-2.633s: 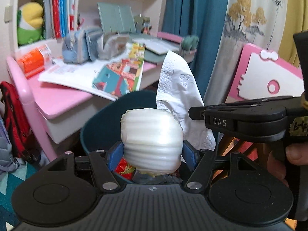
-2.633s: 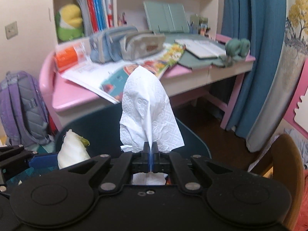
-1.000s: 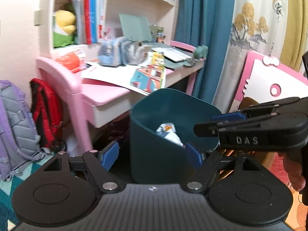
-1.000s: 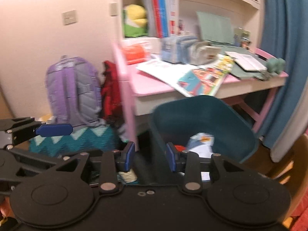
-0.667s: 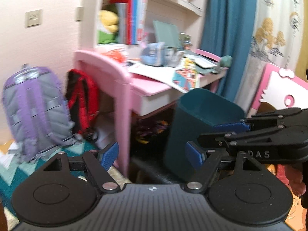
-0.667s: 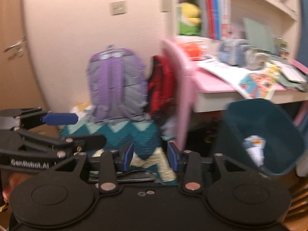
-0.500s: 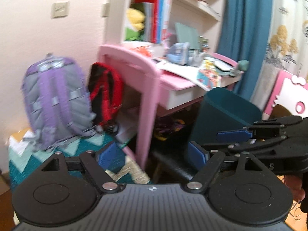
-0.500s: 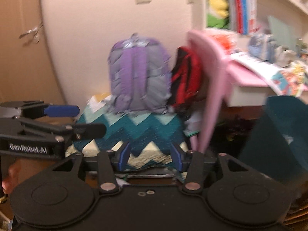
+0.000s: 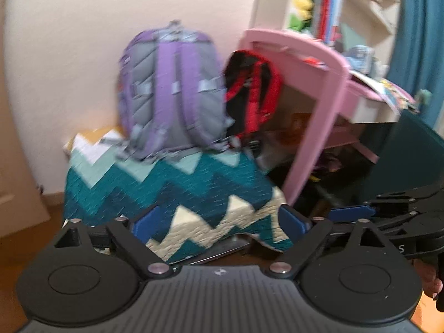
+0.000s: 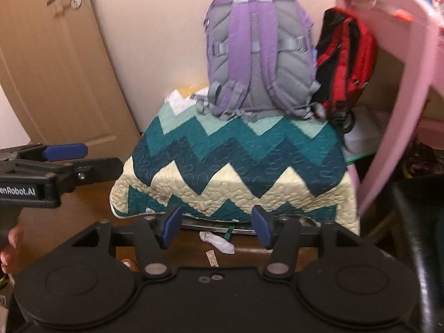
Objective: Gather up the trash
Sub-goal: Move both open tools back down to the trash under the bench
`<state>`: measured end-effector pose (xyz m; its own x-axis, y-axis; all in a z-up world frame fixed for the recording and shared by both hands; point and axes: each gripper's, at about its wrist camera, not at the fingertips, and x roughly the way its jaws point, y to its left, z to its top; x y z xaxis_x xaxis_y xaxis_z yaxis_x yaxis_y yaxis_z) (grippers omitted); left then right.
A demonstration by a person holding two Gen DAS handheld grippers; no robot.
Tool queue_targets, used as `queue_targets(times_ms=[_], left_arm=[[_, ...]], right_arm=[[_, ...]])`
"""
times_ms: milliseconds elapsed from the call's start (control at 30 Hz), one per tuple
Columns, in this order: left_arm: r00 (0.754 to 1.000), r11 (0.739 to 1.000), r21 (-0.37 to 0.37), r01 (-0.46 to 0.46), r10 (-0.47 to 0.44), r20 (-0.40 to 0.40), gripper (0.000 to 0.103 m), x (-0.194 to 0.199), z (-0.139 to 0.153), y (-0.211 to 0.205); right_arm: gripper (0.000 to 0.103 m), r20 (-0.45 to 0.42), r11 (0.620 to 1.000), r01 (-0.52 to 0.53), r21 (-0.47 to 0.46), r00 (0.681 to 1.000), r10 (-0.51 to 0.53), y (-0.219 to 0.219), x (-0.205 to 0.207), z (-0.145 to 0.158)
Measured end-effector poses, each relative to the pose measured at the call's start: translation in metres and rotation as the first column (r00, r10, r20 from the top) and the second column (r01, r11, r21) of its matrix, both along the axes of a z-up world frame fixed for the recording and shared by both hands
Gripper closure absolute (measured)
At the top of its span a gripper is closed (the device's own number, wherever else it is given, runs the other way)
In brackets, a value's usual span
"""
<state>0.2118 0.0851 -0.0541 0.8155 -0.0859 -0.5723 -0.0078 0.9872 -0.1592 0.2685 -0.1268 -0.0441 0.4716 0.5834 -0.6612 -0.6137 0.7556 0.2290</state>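
A crumpled white tissue (image 10: 217, 242) lies on the wooden floor just below the zigzag quilt, with a small white strip (image 10: 212, 259) and an orange scrap (image 10: 127, 263) near it. My right gripper (image 10: 216, 226) is open and empty, hovering above the tissue. My left gripper (image 9: 219, 222) is open and empty, facing the quilt; it also shows at the left of the right wrist view (image 10: 65, 151). The dark teal bin (image 9: 410, 149) stands at the right edge.
A quilt-covered block (image 10: 236, 166) carries a purple backpack (image 10: 258, 55) and a red-black backpack (image 10: 344, 58). A pink desk (image 9: 319, 83) stands to the right, a door (image 10: 50, 63) to the left. A dark chair edge (image 10: 416, 236) is at the right.
Both grippers dropped their trash in the bin, opened, and swung left away from the desk toward the quilt and floor. The tissue on the floor has come into view.
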Motion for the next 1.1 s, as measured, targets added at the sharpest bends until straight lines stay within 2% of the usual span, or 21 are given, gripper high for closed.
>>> queue_targets(times_ms=[33, 133, 233, 333, 433, 600, 767, 900, 1100], left_arm=[[1.0, 1.0, -0.013, -0.02, 0.02, -0.007, 0.001, 0.003, -0.01, 0.007], [0.997, 0.995, -0.062, -0.08, 0.078, -0.022, 0.001, 0.008, -0.044, 0.026], [0.988, 0.987, -0.071, -0.147, 0.144, -0.046, 0.001, 0.018, -0.081, 0.036], [0.978, 0.976, -0.085, -0.198, 0.191, -0.088, 0.001, 0.028, -0.123, 0.045], [0.959, 0.962, -0.102, -0.253, 0.234, -0.162, 0.001, 0.038, -0.17, 0.053], [0.898, 0.929, -0.086, -0.361, 0.321, -0.299, 0.001, 0.05, -0.253, 0.062], [0.848, 0.922, -0.054, -0.384, 0.329, -0.415, 0.001, 0.062, -0.324, 0.059], [0.792, 0.897, -0.072, -0.437, 0.346, -0.503, 0.001, 0.076, -0.376, 0.061], [0.749, 0.9, -0.08, -0.429, 0.304, -0.588, 0.001, 0.1, -0.443, 0.054]], right_arm=[[0.047, -0.008, 1.0, -0.007, -0.005, 1.0, 0.007, 0.007, 0.004, -0.01], [0.047, -0.046, 0.999, -0.029, -0.029, 0.999, 0.028, 0.027, 0.019, -0.044], [0.047, -0.062, 0.997, -0.039, -0.066, 0.997, 0.035, 0.046, 0.033, -0.077], [0.047, -0.091, 0.995, -0.039, -0.094, 0.995, 0.03, 0.064, 0.051, -0.112], [0.047, -0.124, 0.99, -0.048, -0.129, 0.992, 0.032, 0.082, 0.067, -0.149], [0.047, -0.179, 0.98, -0.102, -0.173, 0.981, 0.071, 0.111, 0.089, -0.208], [0.047, -0.22, 0.955, -0.185, -0.233, 0.966, 0.133, 0.142, 0.107, -0.267], [0.047, -0.299, 0.943, -0.228, -0.241, 0.942, 0.151, 0.165, 0.124, -0.316], [0.047, -0.356, 0.913, -0.303, -0.273, 0.914, 0.197, 0.201, 0.138, -0.384]])
